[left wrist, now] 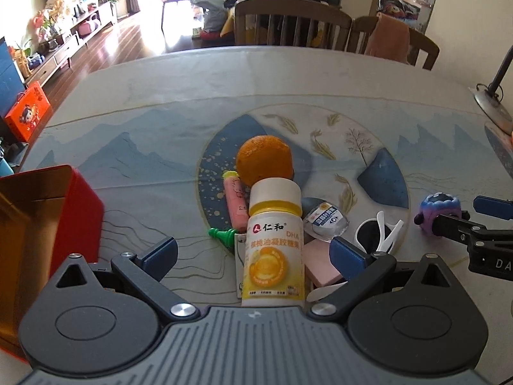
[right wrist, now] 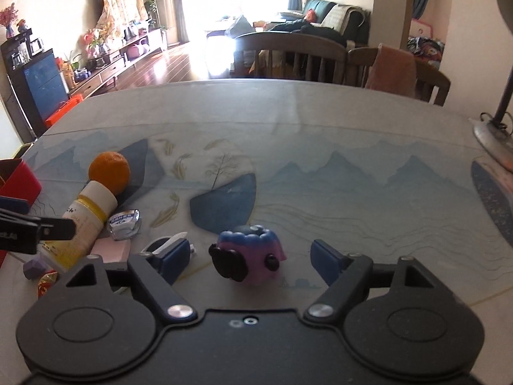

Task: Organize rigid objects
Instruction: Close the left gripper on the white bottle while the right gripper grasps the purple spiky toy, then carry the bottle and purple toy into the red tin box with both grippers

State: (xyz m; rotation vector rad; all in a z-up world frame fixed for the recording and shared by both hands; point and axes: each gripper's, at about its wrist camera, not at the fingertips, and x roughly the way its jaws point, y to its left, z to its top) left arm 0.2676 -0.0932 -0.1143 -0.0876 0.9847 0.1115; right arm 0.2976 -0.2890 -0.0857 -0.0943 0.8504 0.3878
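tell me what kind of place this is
Most likely a home's open dining and living area: a dining table under a painted-landscape cloth, wooden dining chairs along its far edge, and beyond them a sofa and a low TV cabinet with plants.

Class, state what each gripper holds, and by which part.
Nothing. The left gripper is open astride the bottle; the right gripper is open around the purple toy.

I see a white supplement bottle [left wrist: 275, 243] with a yellow label lying on its side, its white cap touching an orange [left wrist: 264, 159]. Left of it lie a pink tube [left wrist: 236, 203] and a green pawn [left wrist: 222, 234]; right of it a foil packet [left wrist: 325, 221], a pink block [left wrist: 322, 266] and white sunglasses [left wrist: 380, 234]. A purple-blue fidget cube [right wrist: 250, 255] sits apart. A red box [left wrist: 48, 221] stands open at left.
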